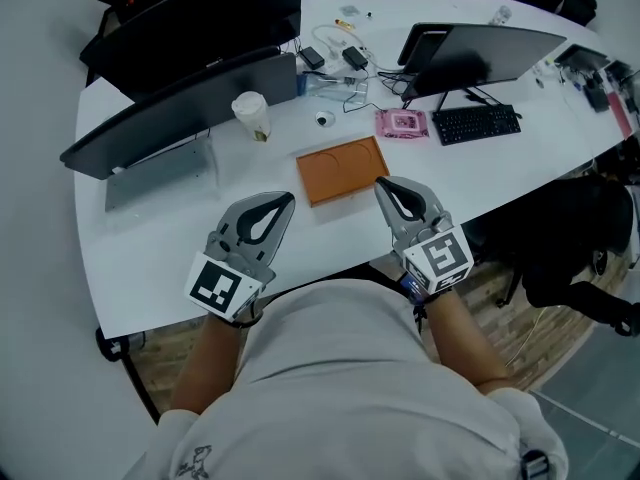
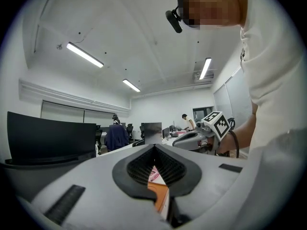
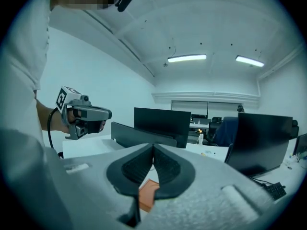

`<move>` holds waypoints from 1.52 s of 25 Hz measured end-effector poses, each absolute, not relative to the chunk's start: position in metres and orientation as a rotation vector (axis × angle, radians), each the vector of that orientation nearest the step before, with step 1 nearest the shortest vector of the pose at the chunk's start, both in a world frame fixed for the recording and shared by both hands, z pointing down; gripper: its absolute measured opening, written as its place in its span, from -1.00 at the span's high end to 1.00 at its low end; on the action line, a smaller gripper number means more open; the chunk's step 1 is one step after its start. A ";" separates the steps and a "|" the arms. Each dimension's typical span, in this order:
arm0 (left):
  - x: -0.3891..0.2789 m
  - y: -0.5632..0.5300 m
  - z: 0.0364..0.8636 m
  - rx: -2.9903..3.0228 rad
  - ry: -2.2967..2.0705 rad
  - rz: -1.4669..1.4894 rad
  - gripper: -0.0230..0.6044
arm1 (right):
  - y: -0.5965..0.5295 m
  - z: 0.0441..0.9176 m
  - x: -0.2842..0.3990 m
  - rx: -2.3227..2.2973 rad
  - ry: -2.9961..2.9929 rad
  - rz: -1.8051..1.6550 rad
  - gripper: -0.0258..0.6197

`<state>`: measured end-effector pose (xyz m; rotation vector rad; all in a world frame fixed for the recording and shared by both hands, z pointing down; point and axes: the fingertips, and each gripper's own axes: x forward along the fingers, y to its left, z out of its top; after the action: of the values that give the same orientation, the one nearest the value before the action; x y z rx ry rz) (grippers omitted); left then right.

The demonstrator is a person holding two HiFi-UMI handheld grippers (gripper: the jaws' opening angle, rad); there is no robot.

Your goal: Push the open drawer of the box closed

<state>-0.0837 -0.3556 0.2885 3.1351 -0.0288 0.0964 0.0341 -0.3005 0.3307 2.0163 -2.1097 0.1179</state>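
Orange box (image 1: 343, 170) lies on the white surface (image 1: 150, 258) just ahead of the left hand-held gripper (image 1: 285, 203) and right hand-held gripper (image 1: 383, 186). Both are pressed together and empty, likely for blunt-tipped pushing.

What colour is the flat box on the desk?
The box is orange-brown; head view shows it best.

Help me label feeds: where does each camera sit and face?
Head view: head-mounted, steeply down onto the white curved desk; left tongs, right tongs, forearms, torso.
Left gripper view: on left tongs, level across the office; right tongs show.
Right gripper view: on right tongs, toward black monitors; left tongs show.
All share the flat orange rectangular box.
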 end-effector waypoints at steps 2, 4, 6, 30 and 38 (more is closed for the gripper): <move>-0.085 -0.355 0.286 3.134 -0.014 0.080 0.93 | -0.299 0.328 0.032 2.026 -2.106 0.114 0.91; -0.086 -0.353 0.286 3.124 -0.001 0.077 0.93 | -0.294 0.327 0.030 2.031 -2.103 0.112 0.91; -0.087 -0.349 0.283 3.114 0.015 0.064 0.93 | -0.287 0.323 0.027 2.031 -2.100 0.104 0.91; -0.041 -0.164 0.295 3.089 0.016 0.128 0.93 | -0.088 0.322 0.063 1.977 -2.184 0.142 0.91; -0.052 -0.077 0.310 3.117 0.004 0.249 0.93 | -0.009 0.317 0.054 1.914 -2.280 0.068 0.91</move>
<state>-0.0521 -0.0770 0.3096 3.1166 0.0043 0.2494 0.0541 -0.0089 0.3171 1.9142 -2.2804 0.0680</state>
